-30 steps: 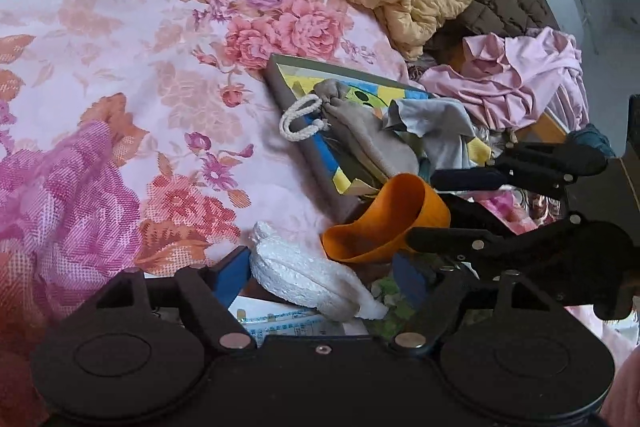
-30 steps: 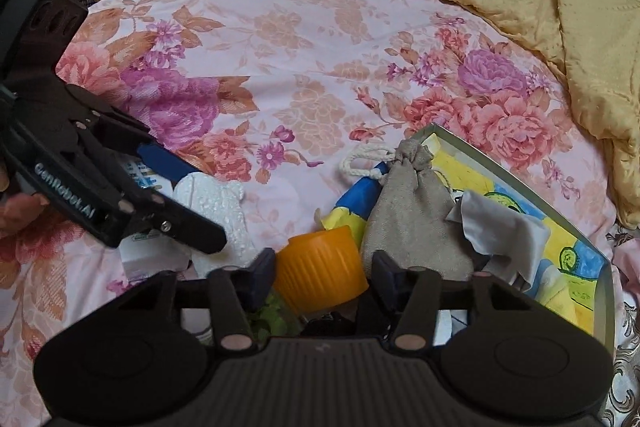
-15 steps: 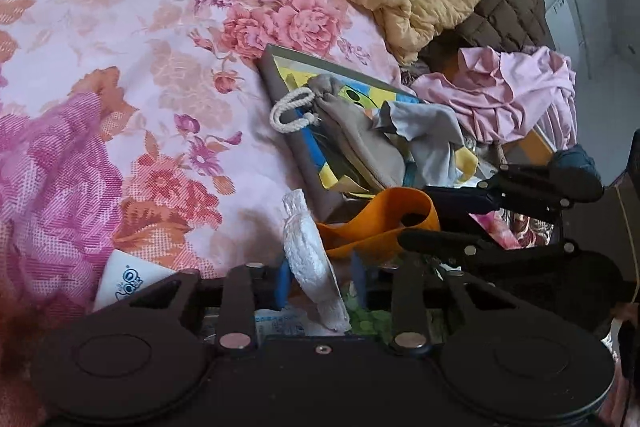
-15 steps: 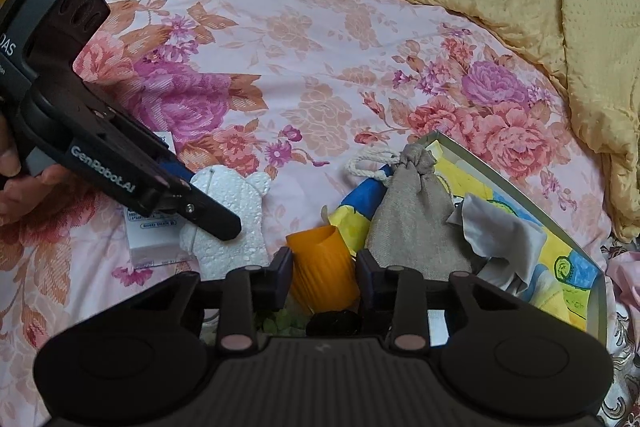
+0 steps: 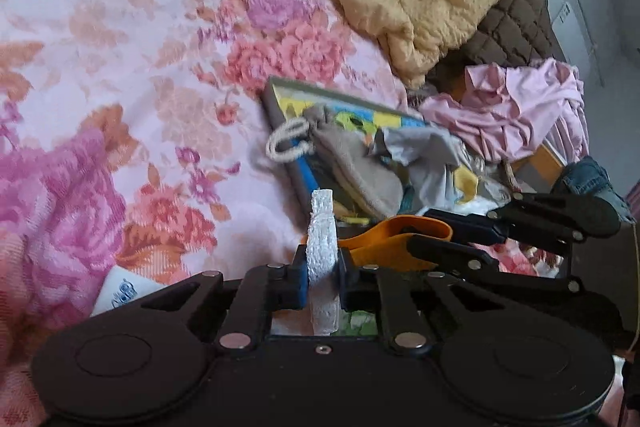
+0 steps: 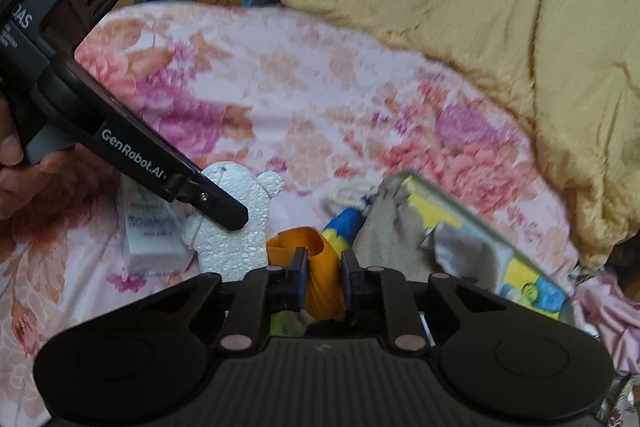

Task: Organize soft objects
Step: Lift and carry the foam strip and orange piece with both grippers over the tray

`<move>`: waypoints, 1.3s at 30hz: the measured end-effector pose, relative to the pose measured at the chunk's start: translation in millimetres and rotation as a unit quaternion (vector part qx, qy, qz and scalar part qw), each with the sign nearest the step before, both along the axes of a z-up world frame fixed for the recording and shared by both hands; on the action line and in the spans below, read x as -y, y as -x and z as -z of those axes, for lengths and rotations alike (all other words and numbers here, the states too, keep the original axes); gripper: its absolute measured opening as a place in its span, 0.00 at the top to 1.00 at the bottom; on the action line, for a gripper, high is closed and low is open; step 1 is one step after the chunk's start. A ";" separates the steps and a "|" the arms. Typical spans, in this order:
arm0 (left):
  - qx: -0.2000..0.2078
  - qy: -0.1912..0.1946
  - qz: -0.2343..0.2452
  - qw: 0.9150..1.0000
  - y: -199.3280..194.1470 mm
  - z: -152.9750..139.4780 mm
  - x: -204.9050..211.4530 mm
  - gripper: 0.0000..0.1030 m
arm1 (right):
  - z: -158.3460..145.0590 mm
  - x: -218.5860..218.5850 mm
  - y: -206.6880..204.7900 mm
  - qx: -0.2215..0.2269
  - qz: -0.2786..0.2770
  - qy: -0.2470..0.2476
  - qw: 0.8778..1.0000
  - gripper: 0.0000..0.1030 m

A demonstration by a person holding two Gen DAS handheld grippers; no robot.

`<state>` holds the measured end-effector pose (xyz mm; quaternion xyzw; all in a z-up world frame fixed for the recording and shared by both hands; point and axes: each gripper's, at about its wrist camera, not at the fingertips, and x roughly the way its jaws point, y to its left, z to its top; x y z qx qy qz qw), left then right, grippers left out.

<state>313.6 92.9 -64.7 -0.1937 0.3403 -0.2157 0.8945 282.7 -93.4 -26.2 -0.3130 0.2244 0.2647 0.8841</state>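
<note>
White foam, cut in a bear shape [image 5: 322,255], now stands on edge between the fingers of the left gripper [image 5: 323,273], which have just been closing and now pinch it flat across its thin sides. A second ago the foam lay loose on the bed [image 5: 120,67] between wide-open fingers. Orange and rubbery, a soft cup [image 6: 316,267] sits squashed between the fingers of the right gripper [image 6: 323,279], which have also just been closing; its round wall is now folded narrow, where before it stood full and round. Both soft things are near the bed's front edge, side by side, with a grey pouch [image 5: 356,171] and a grey cloth [image 5: 424,155] lying on a picture book [image 5: 288,99] just behind them. Both grasps look secure, so lifting the two away to sort them is likely the next step.
</note>
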 end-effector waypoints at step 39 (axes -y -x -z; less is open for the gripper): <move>0.160 -0.097 -0.043 0.981 -76.0 -73.7 145.8 0.86 | -33.8 217.9 -86.4 0.014 0.269 -0.358 0.894 0.81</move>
